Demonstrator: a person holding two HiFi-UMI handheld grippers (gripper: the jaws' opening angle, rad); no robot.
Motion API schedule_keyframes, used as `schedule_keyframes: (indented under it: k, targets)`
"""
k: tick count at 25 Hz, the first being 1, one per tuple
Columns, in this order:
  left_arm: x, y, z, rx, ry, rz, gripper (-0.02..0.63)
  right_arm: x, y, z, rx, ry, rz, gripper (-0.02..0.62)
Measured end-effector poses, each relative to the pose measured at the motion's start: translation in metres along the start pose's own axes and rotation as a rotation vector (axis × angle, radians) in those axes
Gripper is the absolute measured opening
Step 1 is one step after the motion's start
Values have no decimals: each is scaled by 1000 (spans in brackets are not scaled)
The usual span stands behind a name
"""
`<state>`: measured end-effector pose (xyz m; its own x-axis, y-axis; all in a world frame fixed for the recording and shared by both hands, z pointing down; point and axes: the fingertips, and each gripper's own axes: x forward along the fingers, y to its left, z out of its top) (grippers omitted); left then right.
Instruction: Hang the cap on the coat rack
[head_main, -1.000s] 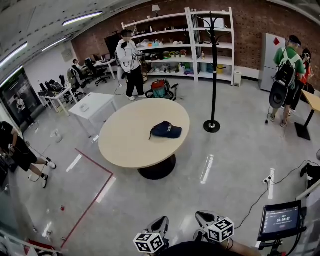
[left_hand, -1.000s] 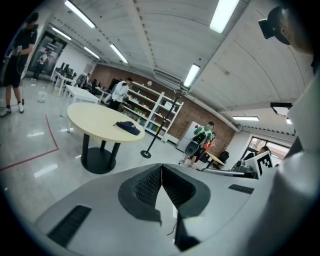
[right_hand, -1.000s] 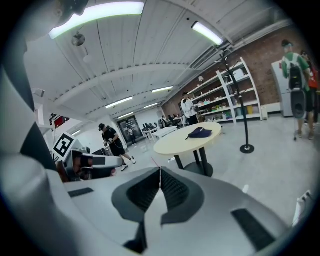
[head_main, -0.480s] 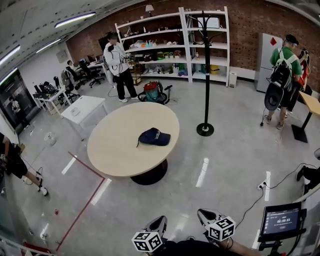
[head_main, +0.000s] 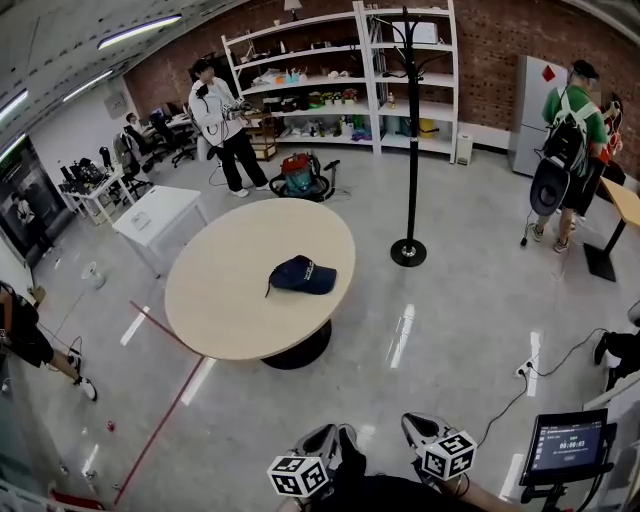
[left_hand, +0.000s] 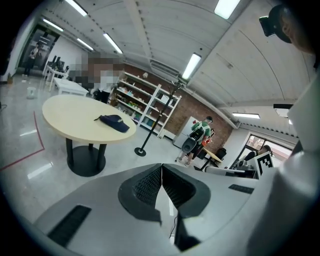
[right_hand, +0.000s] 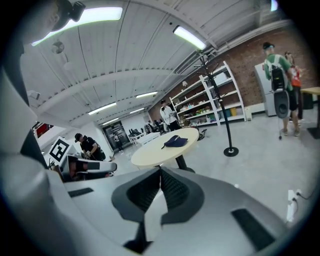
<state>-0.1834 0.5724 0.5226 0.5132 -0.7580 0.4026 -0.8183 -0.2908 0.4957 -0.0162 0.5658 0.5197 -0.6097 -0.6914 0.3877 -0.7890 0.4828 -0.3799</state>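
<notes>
Left gripper (left_hand: 161, 181): grey jaws fully together, ribbed black pads meeting along a thin seam, nothing btwn them. Right gripper (right_hand: 160, 184): same, closed pad to pad and empty. Neither touches anything. In head view both sit at the very bottom edge of frame, partly cut off, w/ tips hard to pick out against the dark clothing just below. Each gripper view is filled in its lower half by the gripper's own grey body, so the floor right under the jaws is hidden. Dark navy fabric cap (head_main: 302, 275) lies on the round pale wooden surface (head_main: 220, 300), a bit right of its centre; its print is too small to read & which way the brim points is hard to tell. In head view the cap is at frame centre, well apart from both grippers, w/ a stretch of glossy grey floor (head_main: 450, 330) btwn. In left gripper view it shows upper left of the jaws; in right gripper view it shows above the jaws, slightly right. Tall black metal coat rack w/ round base (head_main: 412, 140) stands on the floor at upper right of the surface, apart from it, hooks near the top edge of frame.
</notes>
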Motion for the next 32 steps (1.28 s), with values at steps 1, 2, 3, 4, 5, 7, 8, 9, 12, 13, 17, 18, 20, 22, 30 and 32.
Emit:
schedule_keyframes:
  k: [1,2,3,4,5,7,8,9,12,13,17,18,20,22,30,32]
  targets:
    - [7,2,4,0,3,-7,8,4,-5,5,2,-5,-11,5]
    - [15,4,8,-1,6,-14,8,9,-10,9,2,-8,-19,5]
    - [22,8,11,-4,8,-19,6,14,-13,13,2,-10,-26,5]
    - [29,12,16,-5,10,-24,8,20,-17,17,1,-10,-31,5]
    - [37,16,21,-5,12,-30,8,28,-20,20,2,-7,-36,5]
    - [50,27,35,-3,10,-41,8,45,-25,27,4,-2,-43,5]
    - [56,33,43,-4,8,-45,8,54,-26,31,4,0,-46,5]
    - [61,39,50,-5,7,-46,8,63,-27,36,4,3,-47,5]
    - [76,60,71,-14,6,-42,8,91,-28,50,1,12,-48,5]
    - [82,67,77,-17,6,-42,8,101,-29,54,0,14,-48,5]
    - [104,95,97,-31,4,-43,8,138,-35,68,-9,29,-55,5]
    - [109,101,103,-36,2,-43,6,145,-36,72,-9,32,-60,5]
    - [117,112,114,-46,-2,-45,8,157,-38,80,-12,36,-72,5]
    - [123,123,126,-50,-7,-50,8,169,-39,89,-20,36,-83,5]
    - [146,160,162,-67,7,-72,8,212,-30,119,-37,33,-99,5]
    - [148,164,165,-70,14,-75,6,216,-33,120,-30,40,-108,5]
